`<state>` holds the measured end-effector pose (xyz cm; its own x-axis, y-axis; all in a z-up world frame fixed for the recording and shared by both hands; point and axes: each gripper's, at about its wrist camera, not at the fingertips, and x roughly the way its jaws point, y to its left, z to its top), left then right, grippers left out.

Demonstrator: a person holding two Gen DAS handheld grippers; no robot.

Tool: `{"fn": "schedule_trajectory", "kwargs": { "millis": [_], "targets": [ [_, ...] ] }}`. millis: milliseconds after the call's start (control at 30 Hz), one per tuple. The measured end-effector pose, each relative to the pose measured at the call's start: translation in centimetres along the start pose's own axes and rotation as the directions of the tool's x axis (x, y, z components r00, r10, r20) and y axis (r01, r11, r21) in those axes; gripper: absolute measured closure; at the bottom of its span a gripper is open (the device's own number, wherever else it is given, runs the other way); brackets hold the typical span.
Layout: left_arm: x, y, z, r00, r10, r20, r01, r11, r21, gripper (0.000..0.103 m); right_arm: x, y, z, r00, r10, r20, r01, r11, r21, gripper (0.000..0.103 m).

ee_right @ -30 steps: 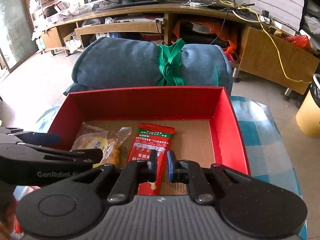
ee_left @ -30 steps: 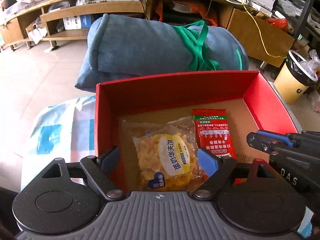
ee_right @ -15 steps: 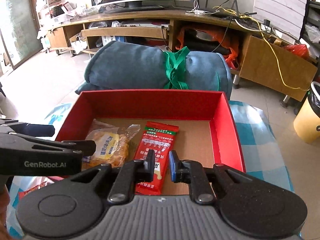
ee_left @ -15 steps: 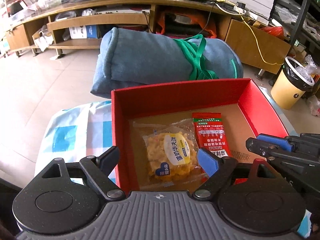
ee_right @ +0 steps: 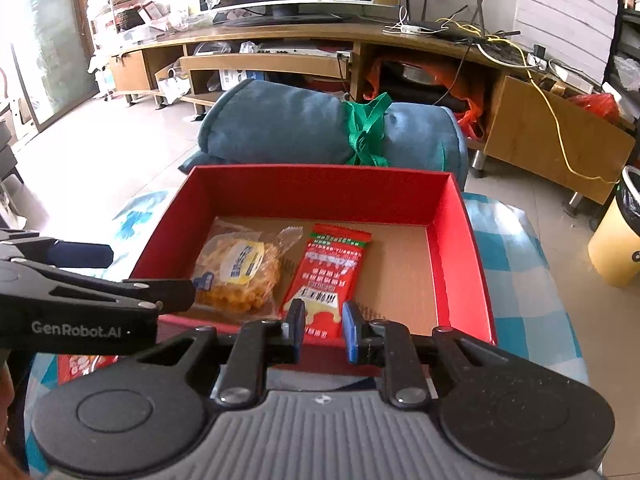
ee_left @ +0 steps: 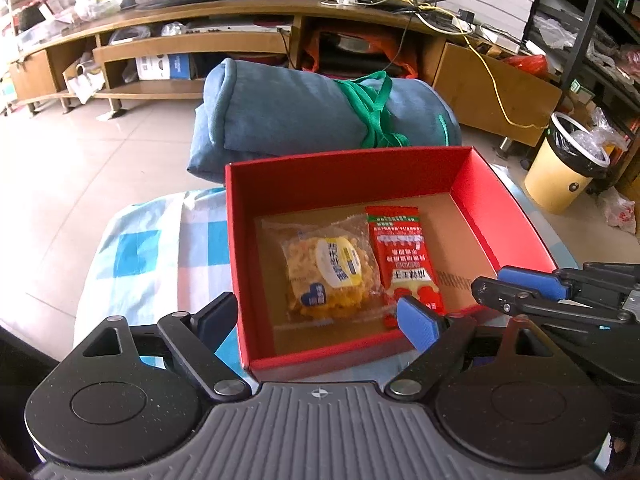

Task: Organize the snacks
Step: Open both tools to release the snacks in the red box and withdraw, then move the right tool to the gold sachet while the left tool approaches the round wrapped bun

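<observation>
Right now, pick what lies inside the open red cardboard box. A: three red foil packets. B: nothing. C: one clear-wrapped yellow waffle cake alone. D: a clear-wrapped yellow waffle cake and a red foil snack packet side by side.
D: the clear-wrapped yellow waffle cake and the red foil snack packet lie side by side on the floor of the open red cardboard box.

Left gripper (ee_left: 316, 320): black speckled linkage arms, silver pivot screws, blue pads (ee_left: 416, 326), ribbed grey housing at six o'clock. Right gripper (ee_right: 322, 330) matches it; white "GenRobot.AI" lettering shows at nine o'clock.
</observation>
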<state>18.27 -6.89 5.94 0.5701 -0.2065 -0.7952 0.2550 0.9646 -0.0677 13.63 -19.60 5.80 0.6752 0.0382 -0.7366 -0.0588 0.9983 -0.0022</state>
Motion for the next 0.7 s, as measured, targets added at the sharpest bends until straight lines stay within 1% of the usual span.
{"fn": "schedule_trajectory", "kwargs": {
  "millis": [500, 700],
  "targets": [
    [-1.3, 0.4, -2.6, 0.999, -0.021, -0.027, 0.021, 1.0, 0.013, 0.012, -1.6, 1.1, -2.7, 0.999, 0.027, -0.031, -0.027, 1.0, -0.012, 0.085],
    [-1.6, 1.2, -4.0, 0.998, -0.029, -0.06, 0.029, 1.0, 0.008, 0.011, -2.1, 1.7, -4.5, 0.997, 0.046, -0.064, -0.048, 0.999, -0.026, 0.084]
  ]
}}
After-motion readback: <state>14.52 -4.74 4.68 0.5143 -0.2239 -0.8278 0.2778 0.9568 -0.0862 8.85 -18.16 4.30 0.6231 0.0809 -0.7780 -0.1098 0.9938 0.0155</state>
